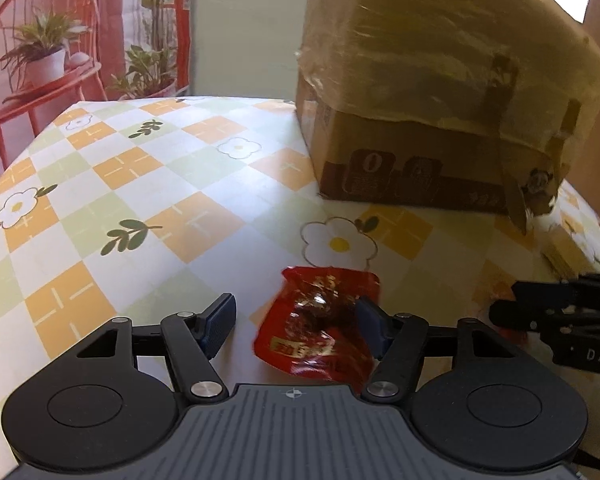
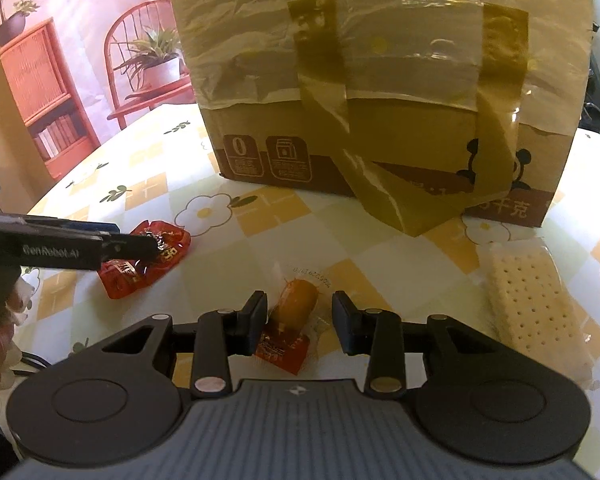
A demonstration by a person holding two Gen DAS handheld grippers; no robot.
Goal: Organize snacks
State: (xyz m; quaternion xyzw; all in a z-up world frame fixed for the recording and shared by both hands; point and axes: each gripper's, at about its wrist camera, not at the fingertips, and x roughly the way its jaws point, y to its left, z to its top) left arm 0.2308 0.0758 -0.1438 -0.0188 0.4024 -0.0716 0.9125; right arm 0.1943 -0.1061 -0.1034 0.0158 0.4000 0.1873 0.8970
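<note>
A red snack packet [image 1: 320, 328] lies on the flowered tablecloth [image 1: 140, 184]. My left gripper [image 1: 296, 326] is open around it, its right pad touching the packet and its left pad apart. The packet also shows in the right wrist view [image 2: 148, 260], under the left gripper's fingers [image 2: 132, 240]. A wrapped sausage [image 2: 292, 320] lies between the open jaws of my right gripper [image 2: 300, 320], touching neither pad clearly. A pack of pale crackers [image 2: 532, 300] lies to the right. The right gripper shows at the left wrist view's right edge [image 1: 540, 308].
A large taped cardboard box [image 2: 380, 80] stands at the back of the table, also in the left wrist view [image 1: 440, 100]. A strip of tape [image 2: 400, 204] hangs from it onto the cloth. A wall picture of chairs and plants lies behind.
</note>
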